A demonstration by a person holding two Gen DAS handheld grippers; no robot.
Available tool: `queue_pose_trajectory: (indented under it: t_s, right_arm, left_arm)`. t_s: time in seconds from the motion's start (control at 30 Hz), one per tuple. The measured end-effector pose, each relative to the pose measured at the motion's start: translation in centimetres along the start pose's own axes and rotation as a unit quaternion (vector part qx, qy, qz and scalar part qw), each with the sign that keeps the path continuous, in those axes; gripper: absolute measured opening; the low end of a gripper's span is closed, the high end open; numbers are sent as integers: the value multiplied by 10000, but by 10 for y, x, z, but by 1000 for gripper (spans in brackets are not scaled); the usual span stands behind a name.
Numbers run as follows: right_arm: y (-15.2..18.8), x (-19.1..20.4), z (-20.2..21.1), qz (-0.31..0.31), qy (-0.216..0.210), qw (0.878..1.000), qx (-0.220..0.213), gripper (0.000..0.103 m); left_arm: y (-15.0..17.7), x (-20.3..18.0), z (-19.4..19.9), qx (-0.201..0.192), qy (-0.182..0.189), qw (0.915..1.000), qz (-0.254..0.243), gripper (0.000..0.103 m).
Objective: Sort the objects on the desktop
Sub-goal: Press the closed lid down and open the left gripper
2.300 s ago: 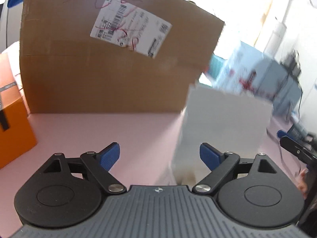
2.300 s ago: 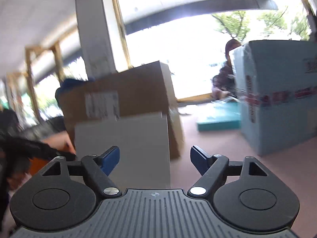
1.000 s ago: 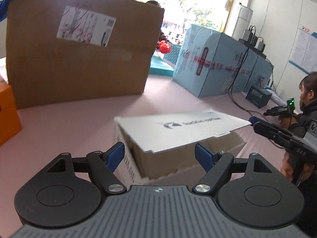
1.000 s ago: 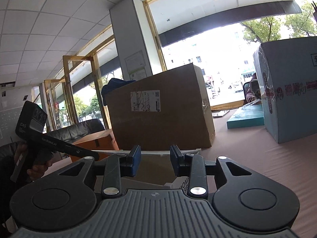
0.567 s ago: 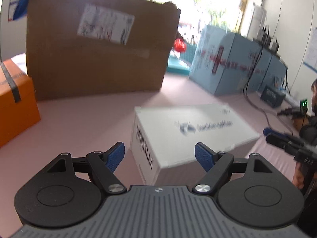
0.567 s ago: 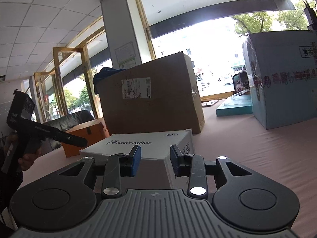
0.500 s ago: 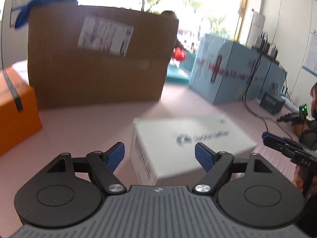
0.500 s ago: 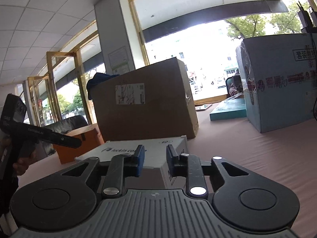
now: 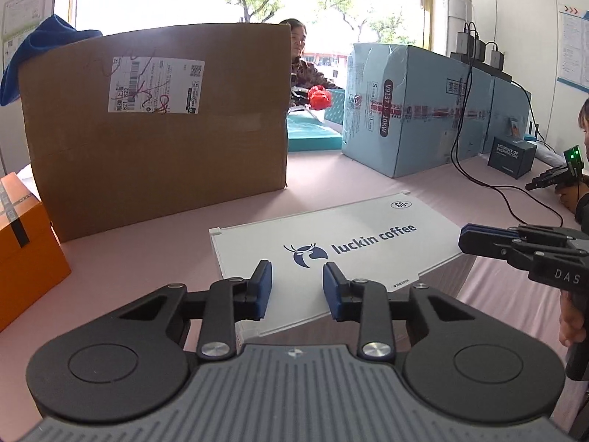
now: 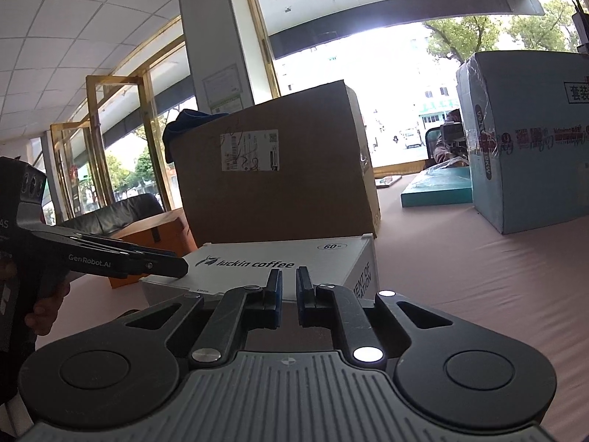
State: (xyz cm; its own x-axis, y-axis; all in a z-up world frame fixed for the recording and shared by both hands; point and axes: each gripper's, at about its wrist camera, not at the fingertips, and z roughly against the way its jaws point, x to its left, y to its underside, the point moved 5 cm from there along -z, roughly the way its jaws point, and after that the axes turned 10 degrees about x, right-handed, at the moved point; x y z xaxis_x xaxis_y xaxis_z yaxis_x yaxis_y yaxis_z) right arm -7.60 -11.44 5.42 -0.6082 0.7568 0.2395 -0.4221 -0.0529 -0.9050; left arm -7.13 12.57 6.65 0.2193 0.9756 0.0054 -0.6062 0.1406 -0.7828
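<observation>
The white box [image 9: 342, 243] lies flat on the bench [image 9: 147, 258], just ahead of both grippers, long axis crossing between them. Left gripper [image 9: 297, 289] fingers part-open, empty; right gripper [image 10: 289, 296] fingers nearly closed, empty.

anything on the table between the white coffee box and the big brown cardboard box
Nothing: in the left wrist view only bare pink table separates the white coffee box from the brown cardboard box.

orange box [image 9: 25, 243] cut off at left edge, shipping label [image 9: 156, 84] print too small to read
</observation>
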Motion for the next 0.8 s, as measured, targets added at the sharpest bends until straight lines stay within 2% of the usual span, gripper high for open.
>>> queue_pose_trajectory:
  t_s: [0.13,0.37,0.4,0.43,0.47,0.5,0.53,0.57,0.63,0.7,0.8]
  right_arm:
    - [6,4,1,48,136,9998,-122,7]
    - [4,5,3,22,216,9997,-115,7]
    - [1,4,4,-11,159,9998,-124,11]
    - [-3,2,5,-84,94,9998,-176,28]
    - [-8,-3,8,-265,38,9991,-315,44]
    - [-13,-9,11,-523,25,9977,-437,76]
    - [-19,-15,13,-815,-7,9954,-506,90]
    - [-23,-23,14,-1108,-95,9924,-523,91]
    - [-30,-37,8,-1604,-328,9860,-309,94]
    - [-31,-49,-1,-2007,-390,9789,4,95]
    - [-30,-62,-17,-2415,-360,9686,479,95]
  left_arm:
    - [6,0,1,-187,-16,9998,-12,29]
    - [1,3,2,-117,26,9998,163,29]
    - [-2,6,2,-61,65,9995,288,29]
    - [-6,10,2,-3,151,9987,477,37]
    - [-10,17,4,-53,217,9970,737,65]
    - [-14,24,6,-135,273,9944,1011,84]
    - [-18,30,9,-267,238,9922,1192,103]
    - [-21,36,11,-413,177,9899,1346,103]
    - [-27,42,8,-375,2,9897,1383,103]
    - [-31,45,-5,-6,83,9903,1389,103]
    - [-29,46,-29,633,295,9853,1556,103]
